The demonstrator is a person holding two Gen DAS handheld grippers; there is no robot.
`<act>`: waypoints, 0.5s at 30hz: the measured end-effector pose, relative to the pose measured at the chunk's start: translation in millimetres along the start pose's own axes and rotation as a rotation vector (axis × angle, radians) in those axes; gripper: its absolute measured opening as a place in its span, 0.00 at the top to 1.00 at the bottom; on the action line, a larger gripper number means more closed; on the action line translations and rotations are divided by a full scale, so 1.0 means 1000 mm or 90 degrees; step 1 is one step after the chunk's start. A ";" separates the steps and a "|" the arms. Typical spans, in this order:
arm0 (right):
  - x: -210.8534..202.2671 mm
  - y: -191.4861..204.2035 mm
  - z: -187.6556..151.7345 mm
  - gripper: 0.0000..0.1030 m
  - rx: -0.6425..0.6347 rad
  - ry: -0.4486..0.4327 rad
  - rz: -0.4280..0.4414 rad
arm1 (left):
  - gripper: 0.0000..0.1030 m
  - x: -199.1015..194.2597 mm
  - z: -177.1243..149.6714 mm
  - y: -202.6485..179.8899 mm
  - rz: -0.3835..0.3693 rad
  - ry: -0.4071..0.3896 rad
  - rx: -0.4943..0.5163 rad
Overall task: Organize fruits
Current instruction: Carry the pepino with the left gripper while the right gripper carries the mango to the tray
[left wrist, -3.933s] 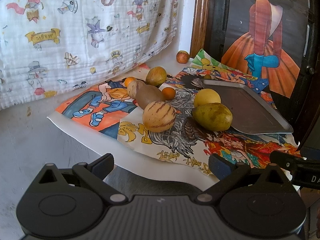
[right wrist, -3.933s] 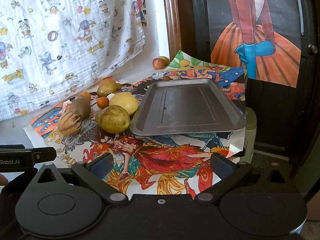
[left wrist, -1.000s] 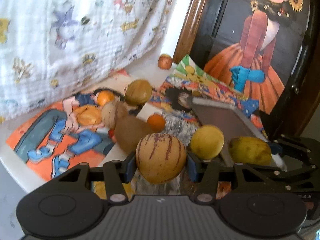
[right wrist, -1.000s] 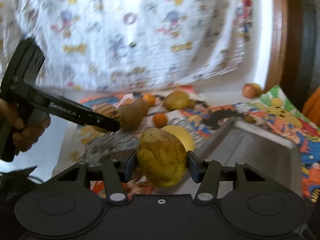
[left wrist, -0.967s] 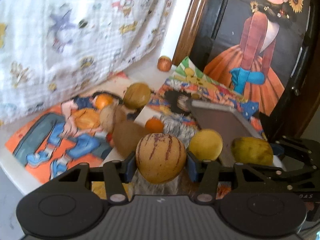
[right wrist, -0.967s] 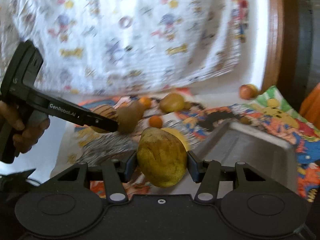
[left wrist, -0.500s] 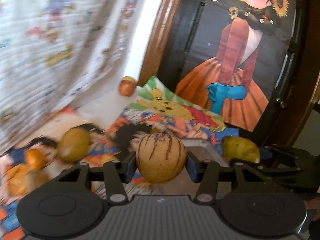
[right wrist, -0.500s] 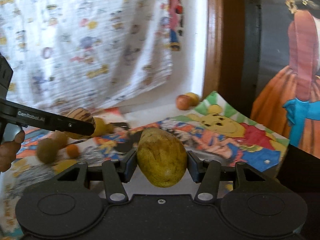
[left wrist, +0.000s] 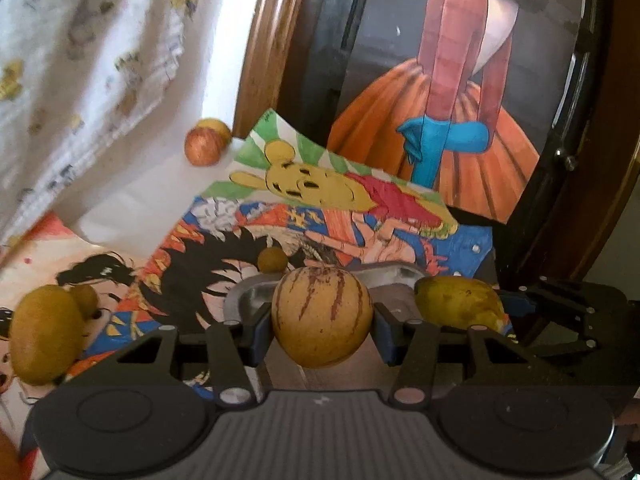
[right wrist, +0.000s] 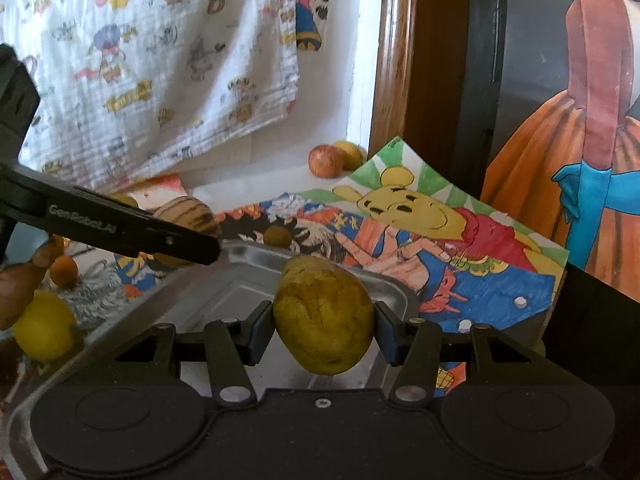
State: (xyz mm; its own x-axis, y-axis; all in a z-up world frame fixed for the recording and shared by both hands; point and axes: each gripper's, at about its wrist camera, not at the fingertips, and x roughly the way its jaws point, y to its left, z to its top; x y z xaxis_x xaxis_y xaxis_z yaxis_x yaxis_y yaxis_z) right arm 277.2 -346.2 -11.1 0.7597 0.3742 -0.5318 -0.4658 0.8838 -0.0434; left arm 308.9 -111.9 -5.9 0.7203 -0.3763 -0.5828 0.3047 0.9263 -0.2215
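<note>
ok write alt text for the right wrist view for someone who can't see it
The right tongs grip a green-yellow mango over a metal tray that sits on bright cartoon posters. At left, the left tongs hold a striped melon at the tray's far edge; an apple lies by the wall under a printed cloth.

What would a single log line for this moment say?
left claw: shut on striped melon | right claw: shut on green mango | both above metal tray | tray: no fruit seen resting in it
</note>
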 end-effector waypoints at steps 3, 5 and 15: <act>0.006 0.000 -0.003 0.47 -0.006 0.012 0.005 | 0.46 0.004 0.004 -0.001 -0.005 0.008 0.006; 0.009 0.001 -0.004 0.47 -0.008 0.018 0.005 | 0.46 0.008 0.006 -0.007 0.026 0.020 0.036; 0.017 -0.003 -0.011 0.47 0.010 0.033 0.011 | 0.46 0.028 0.008 -0.006 0.050 0.122 0.024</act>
State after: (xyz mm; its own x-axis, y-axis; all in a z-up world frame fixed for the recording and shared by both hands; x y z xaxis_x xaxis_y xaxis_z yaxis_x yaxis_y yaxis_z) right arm 286.1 -345.2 -29.7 0.7274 0.3743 -0.5751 -0.4703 0.8823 -0.0208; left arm 332.7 -128.3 -14.8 0.6123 -0.2898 -0.7356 0.2781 0.9499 -0.1427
